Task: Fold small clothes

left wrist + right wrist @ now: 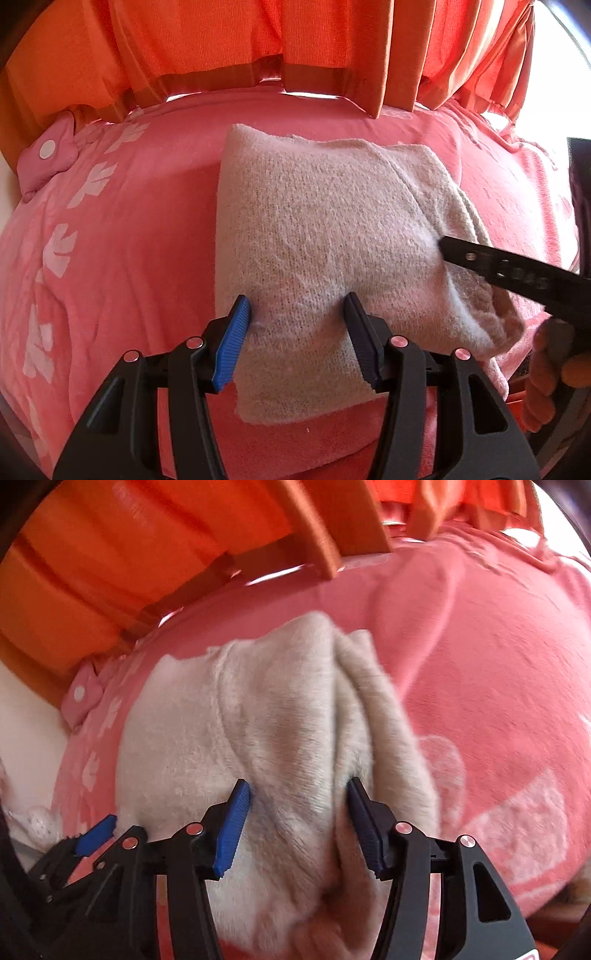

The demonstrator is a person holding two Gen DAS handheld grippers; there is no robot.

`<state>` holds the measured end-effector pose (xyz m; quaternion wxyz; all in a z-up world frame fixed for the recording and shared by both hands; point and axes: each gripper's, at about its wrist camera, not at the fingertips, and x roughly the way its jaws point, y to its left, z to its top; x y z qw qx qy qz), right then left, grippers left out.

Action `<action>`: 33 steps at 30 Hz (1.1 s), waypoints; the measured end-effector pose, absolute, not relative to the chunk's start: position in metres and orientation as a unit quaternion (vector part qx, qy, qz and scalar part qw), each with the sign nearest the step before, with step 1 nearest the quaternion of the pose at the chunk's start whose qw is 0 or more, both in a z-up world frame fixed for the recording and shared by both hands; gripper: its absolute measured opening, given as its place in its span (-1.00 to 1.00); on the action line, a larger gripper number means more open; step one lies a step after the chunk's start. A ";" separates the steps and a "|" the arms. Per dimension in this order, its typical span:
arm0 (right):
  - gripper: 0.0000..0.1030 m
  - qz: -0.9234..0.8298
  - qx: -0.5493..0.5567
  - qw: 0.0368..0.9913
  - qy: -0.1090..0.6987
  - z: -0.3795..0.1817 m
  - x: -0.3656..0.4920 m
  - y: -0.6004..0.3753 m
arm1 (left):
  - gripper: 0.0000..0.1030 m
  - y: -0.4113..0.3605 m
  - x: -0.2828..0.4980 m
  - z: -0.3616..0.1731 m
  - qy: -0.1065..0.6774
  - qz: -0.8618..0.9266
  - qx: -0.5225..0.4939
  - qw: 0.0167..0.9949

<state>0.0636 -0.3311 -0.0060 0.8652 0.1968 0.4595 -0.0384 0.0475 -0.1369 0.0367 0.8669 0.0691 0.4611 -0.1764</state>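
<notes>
A small beige knitted garment (314, 229) lies folded into a rough rectangle on a pink blanket (129, 258). My left gripper (297, 314) stands open over its near part, fingertips down on the cloth, nothing pinched between them. One black finger of the right gripper (498, 266) reaches onto the garment's right edge, where the cloth is bunched. In the right wrist view my right gripper (299, 794) is open. A raised fold of the beige garment (295, 720) lies between its jaws, with a gap at the blue pad. A blue pad (98, 830) of the left gripper shows at the lower left.
Orange pleated curtains (258, 33) hang behind the blanket's far edge. The blanket has white paw prints (92, 181) and a pink tab with a white button (48, 155) at far left. A person's hand (546, 369) is at lower right. White bedding (26, 720) lies left.
</notes>
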 end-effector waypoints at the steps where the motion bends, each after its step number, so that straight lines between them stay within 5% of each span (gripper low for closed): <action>1: -0.57 -0.034 0.186 0.868 0.459 -0.002 0.066 -0.327 | 0.00 -0.137 0.048 0.037 0.462 -0.176 0.069 0.867; 8: -0.94 -0.010 0.188 0.921 0.340 0.085 0.032 -0.336 | -0.03 -0.120 0.043 0.055 0.460 -0.181 0.028 0.869; 13: -0.94 -0.054 0.175 0.859 0.478 -0.019 0.060 -0.357 | -0.01 -0.106 0.050 0.045 0.478 -0.169 0.016 0.862; 15: -0.93 -0.050 0.197 0.869 0.452 -0.017 0.049 -0.357 | 0.01 -0.098 0.054 0.039 0.495 -0.174 -0.011 0.851; 18: -0.74 -0.040 0.213 0.881 0.421 0.011 0.037 -0.354 | 0.12 -0.088 0.057 0.041 0.492 -0.176 -0.032 0.852; 20: -0.25 -0.054 0.206 0.891 0.402 0.025 0.030 -0.354 | 0.26 -0.082 0.062 0.042 0.488 -0.179 -0.055 0.853; 21: 0.30 -0.060 0.203 0.896 0.391 0.028 0.028 -0.356 | 0.30 -0.077 0.067 0.043 0.487 -0.184 -0.077 0.851; 22: 0.47 -0.061 0.201 0.898 0.387 0.027 0.028 -0.359 | 0.42 -0.074 0.070 0.042 0.488 -0.188 -0.095 0.847; 33: 0.61 -0.010 0.323 0.827 0.461 -0.049 0.056 -0.383 | 0.75 -0.089 0.116 -0.017 0.542 -0.258 -0.218 0.770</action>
